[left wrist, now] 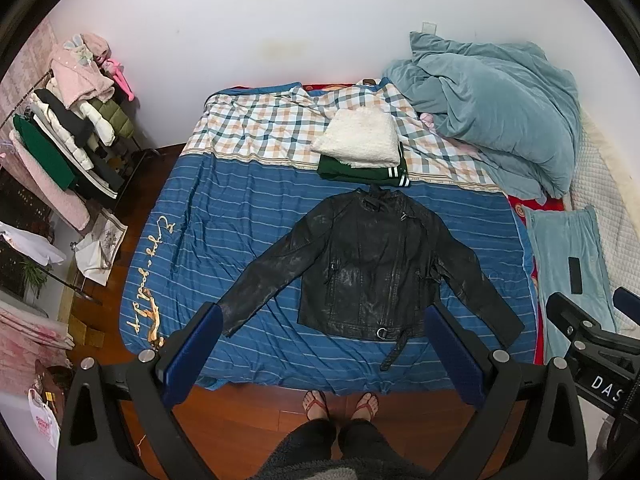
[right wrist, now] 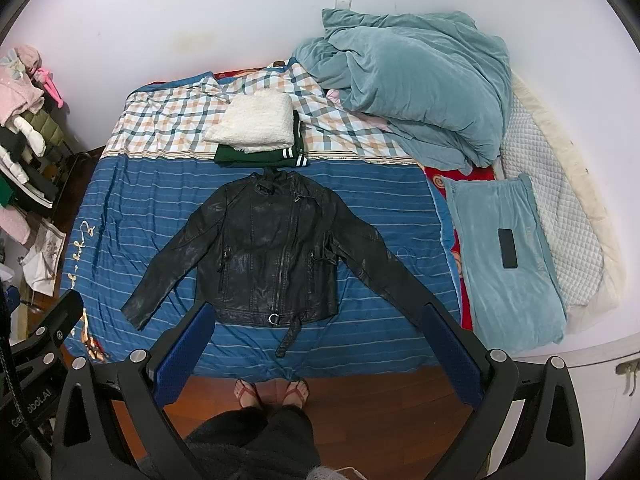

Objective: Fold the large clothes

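Observation:
A black leather jacket (left wrist: 368, 268) lies flat and face up on the blue striped bed cover (left wrist: 224, 220), sleeves spread out to both sides, collar toward the wall; it also shows in the right wrist view (right wrist: 272, 252). My left gripper (left wrist: 324, 320) is open and empty, held high above the bed's near edge. My right gripper (right wrist: 320, 318) is open and empty too, at about the same height. Neither touches the jacket. The right gripper's body shows at the right edge of the left wrist view (left wrist: 592, 340).
A folded white fleece (left wrist: 360, 138) on a folded green garment (left wrist: 360, 172) lies behind the jacket. A teal duvet (left wrist: 492, 108) is heaped at the back right. A phone (right wrist: 508, 248) rests on a teal pillow (right wrist: 504, 264). A clothes rack (left wrist: 68, 132) stands left. My feet (left wrist: 340, 402) stand on the wooden floor.

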Demonstrator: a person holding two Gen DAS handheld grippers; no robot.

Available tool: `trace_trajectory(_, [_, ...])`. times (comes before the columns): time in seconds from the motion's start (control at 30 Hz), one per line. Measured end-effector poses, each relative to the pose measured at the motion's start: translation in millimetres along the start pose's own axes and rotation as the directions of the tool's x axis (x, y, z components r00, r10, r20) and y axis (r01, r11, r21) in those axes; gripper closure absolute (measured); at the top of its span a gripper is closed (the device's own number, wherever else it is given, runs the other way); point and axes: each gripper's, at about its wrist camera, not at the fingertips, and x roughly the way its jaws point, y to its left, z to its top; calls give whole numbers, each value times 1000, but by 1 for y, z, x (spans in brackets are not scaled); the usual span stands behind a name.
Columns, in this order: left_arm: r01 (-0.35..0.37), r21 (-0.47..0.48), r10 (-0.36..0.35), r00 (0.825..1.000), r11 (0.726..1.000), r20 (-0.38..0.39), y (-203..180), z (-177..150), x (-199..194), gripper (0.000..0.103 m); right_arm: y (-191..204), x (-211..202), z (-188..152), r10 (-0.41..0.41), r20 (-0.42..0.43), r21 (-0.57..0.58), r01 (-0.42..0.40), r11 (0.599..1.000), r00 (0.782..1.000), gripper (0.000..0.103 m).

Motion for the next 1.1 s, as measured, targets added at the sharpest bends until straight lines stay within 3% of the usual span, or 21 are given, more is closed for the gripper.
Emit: trace_trajectory(1.1, [2, 2, -2, 1000, 1000, 18, -6, -1, -11, 0, -5, -7, -1, 3, 10, 1, -3, 1000, 1000, 0])
